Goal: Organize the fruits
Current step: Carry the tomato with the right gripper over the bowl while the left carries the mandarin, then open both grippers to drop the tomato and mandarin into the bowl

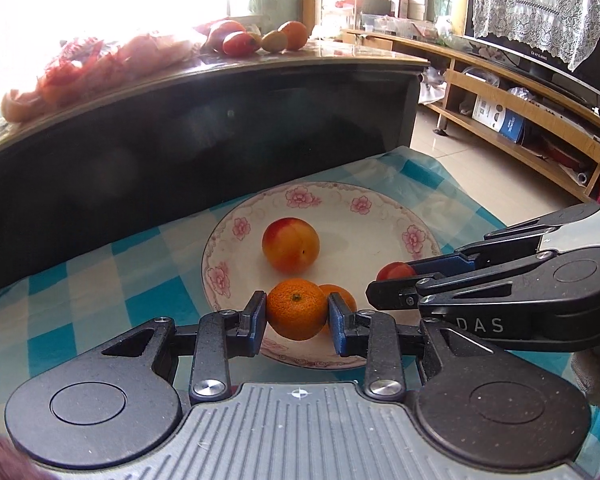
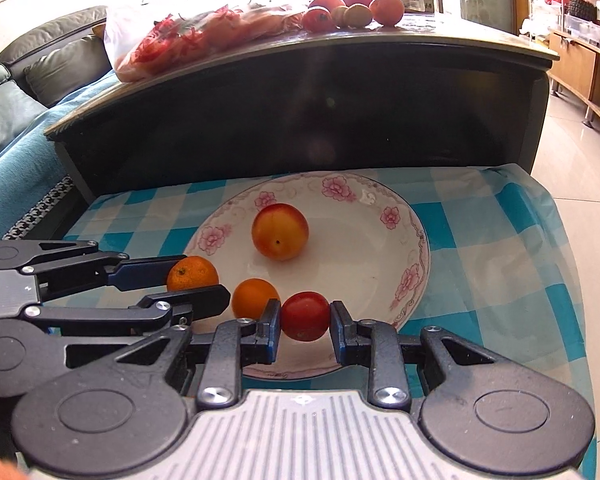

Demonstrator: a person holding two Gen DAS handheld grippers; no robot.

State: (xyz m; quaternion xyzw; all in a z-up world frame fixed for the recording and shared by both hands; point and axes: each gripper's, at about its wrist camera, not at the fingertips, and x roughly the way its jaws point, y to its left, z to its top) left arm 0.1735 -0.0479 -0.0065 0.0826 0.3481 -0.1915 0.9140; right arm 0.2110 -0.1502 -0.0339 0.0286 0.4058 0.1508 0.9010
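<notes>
While both grippers reach over the white floral-rimmed ceramic plate (image 2: 410, 248), the left gripper (image 1: 297, 311) has its fingers pressed on either side of a round dimpled orange mandarin (image 1: 296, 309). The right gripper (image 2: 305, 317) clasps a small glossy red fruit (image 2: 305, 315). A smooth orange fruit (image 2: 254, 298) lies between the two; a red-yellow nectarine (image 2: 280, 231) rests beyond the fingertips.

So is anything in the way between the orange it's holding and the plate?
Nothing visible: the left gripper holds the round orange mandarin right over the white flowered plate, beside another orange fruit.
</notes>
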